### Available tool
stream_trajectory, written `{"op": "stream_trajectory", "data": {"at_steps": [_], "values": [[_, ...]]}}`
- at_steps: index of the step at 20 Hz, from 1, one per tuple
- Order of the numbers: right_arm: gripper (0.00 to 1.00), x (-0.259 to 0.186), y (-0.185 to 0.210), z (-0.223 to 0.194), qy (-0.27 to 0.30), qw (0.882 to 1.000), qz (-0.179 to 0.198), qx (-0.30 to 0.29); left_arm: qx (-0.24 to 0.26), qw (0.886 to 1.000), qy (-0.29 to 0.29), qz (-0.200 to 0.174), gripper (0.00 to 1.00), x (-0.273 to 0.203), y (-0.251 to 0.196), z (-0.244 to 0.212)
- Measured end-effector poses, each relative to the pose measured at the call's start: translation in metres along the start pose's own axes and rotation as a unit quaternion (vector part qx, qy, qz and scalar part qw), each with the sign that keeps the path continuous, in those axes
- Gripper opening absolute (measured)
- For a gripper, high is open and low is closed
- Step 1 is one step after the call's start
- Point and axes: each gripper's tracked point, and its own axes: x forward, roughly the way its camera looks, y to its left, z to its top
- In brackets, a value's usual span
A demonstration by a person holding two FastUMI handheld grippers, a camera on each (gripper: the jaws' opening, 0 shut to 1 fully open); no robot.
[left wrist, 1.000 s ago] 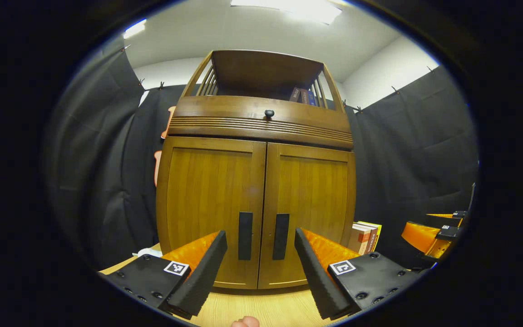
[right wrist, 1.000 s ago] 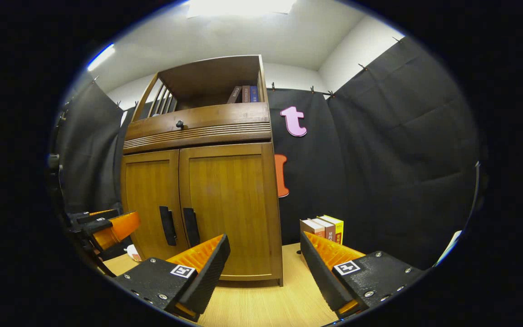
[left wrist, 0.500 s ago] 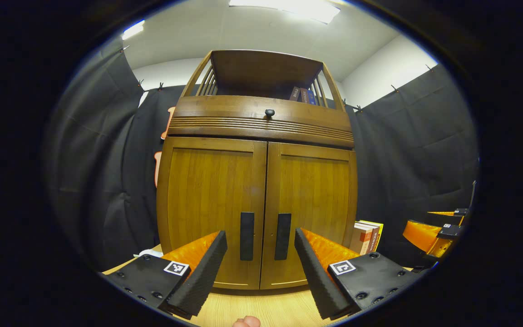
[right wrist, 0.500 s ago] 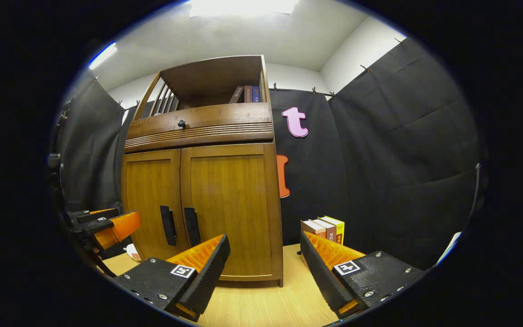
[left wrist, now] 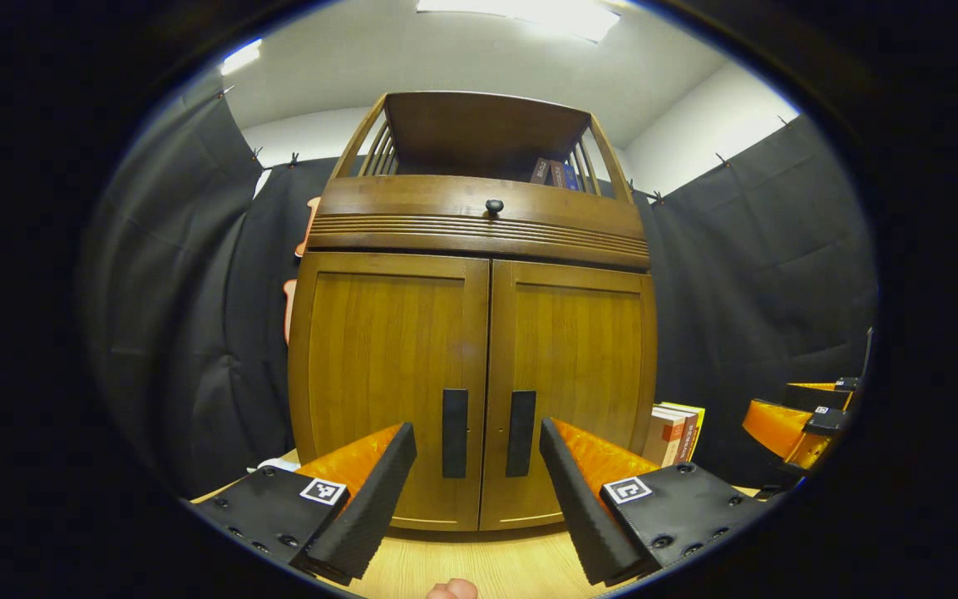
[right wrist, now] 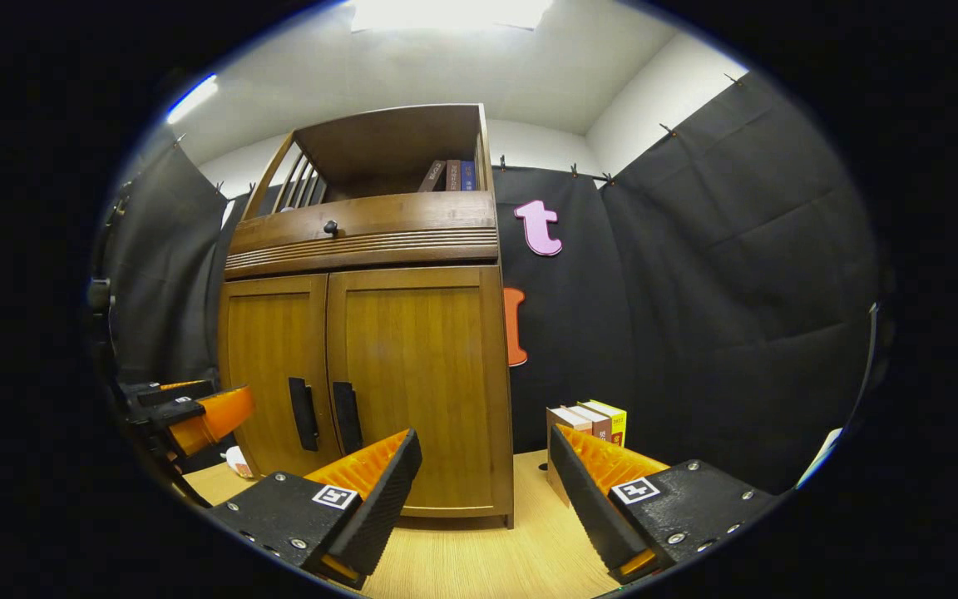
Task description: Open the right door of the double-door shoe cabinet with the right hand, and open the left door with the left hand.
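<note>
The wooden shoe cabinet (left wrist: 479, 233) stands straight ahead in the left gripper view, both doors closed. Its left door (left wrist: 387, 366) carries a dark vertical handle (left wrist: 455, 422); the right door (left wrist: 579, 374) carries its own handle (left wrist: 520, 422). My left gripper (left wrist: 477, 474) is open, short of the doors, with both handles between its fingers' lines. In the right gripper view the cabinet (right wrist: 362, 241) is to the left, right door (right wrist: 421, 374) with handle (right wrist: 346, 418). My right gripper (right wrist: 486, 482) is open, off the cabinet's right corner. The left gripper (right wrist: 196, 416) shows at far left there; the right gripper (left wrist: 803, 420) shows at far right in the left view.
Several books (right wrist: 599, 420) stand on the wooden tabletop (right wrist: 479, 557) right of the cabinet, seen too as books (left wrist: 674, 433). A drawer knob (left wrist: 493, 205) sits above the doors, and books (left wrist: 552, 173) are on the top shelf. Black cloth walls surround the booth.
The cabinet has shifted slightly in both views; the right gripper view has tilted a little, so the books and handles sit lower and more left. Both grippers stay open.
</note>
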Motion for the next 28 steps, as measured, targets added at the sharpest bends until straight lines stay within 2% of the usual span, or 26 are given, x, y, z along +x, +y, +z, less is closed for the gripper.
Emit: {"op": "stream_trajectory", "data": {"at_steps": [2,3,6,8,9,10,11,12,14,17,18,24,25,26,28], "values": [[0.95,0.000,-0.001,-0.001,0.002,1.000,-0.001,-0.001,-0.001,1.000,0.000,0.001,0.96,-0.001,0.000,0.000],[0.95,0.001,-0.001,-0.001,0.001,1.000,-0.001,0.000,-0.001,1.000,0.001,0.002,1.00,0.001,0.000,-0.001],[0.95,0.004,0.001,0.002,-0.002,1.000,0.002,0.003,0.001,1.000,0.002,0.006,0.93,0.002,0.001,-0.002],[0.95,0.009,0.003,0.004,-0.009,1.000,0.007,0.001,0.003,1.000,0.002,0.009,0.96,0.003,0.003,-0.002],[0.95,0.012,0.004,0.005,-0.010,1.000,0.009,0.000,0.005,1.000,0.005,0.010,0.93,0.004,0.004,-0.003],[0.95,0.017,0.008,0.004,-0.010,1.000,0.013,-0.002,0.007,1.000,0.007,0.013,0.96,0.004,0.007,-0.003],[1.00,0.022,0.011,0.002,-0.010,1.000,0.019,-0.003,0.006,1.000,0.007,0.018,0.93,0.004,0.011,-0.004],[0.95,0.029,0.016,0.002,-0.011,1.000,0.028,-0.003,0.005,1.000,0.009,0.023,0.93,0.005,0.014,-0.005],[0.95,0.040,0.030,0.007,-0.010,0.999,0.049,0.002,-0.001,0.999,0.017,0.031,0.96,0.009,0.020,-0.009],[0.99,0.053,0.059,0.022,-0.015,0.995,0.094,0.024,-0.002,0.999,0.015,0.045,0.93,0.012,0.033,-0.009],[0.95,0.058,0.067,0.030,-0.017,0.994,0.106,0.024,-0.001,0.999,0.013,0.048,0.93,0.012,0.035,-0.008],[0.95,0.095,0.119,0.044,-0.018,0.986,0.163,0.012,0.010,0.998,0.016,0.059,0.93,0.000,0.049,-0.009],[0.90,0.100,0.129,0.042,-0.014,0.985,0.171,0.010,0.009,0.998,0.017,0.065,0.93,-0.003,0.053,-0.009],[0.95,0.107,0.139,0.044,-0.015,0.984,0.180,0.003,0.006,0.997,0.014,0.070,0.93,-0.006,0.057,-0.007],[0.95,0.119,0.158,0.040,-0.015,0.981,0.194,-0.006,0.001,0.997,0.011,0.077,0.93,-0.012,0.062,-0.004]]}}
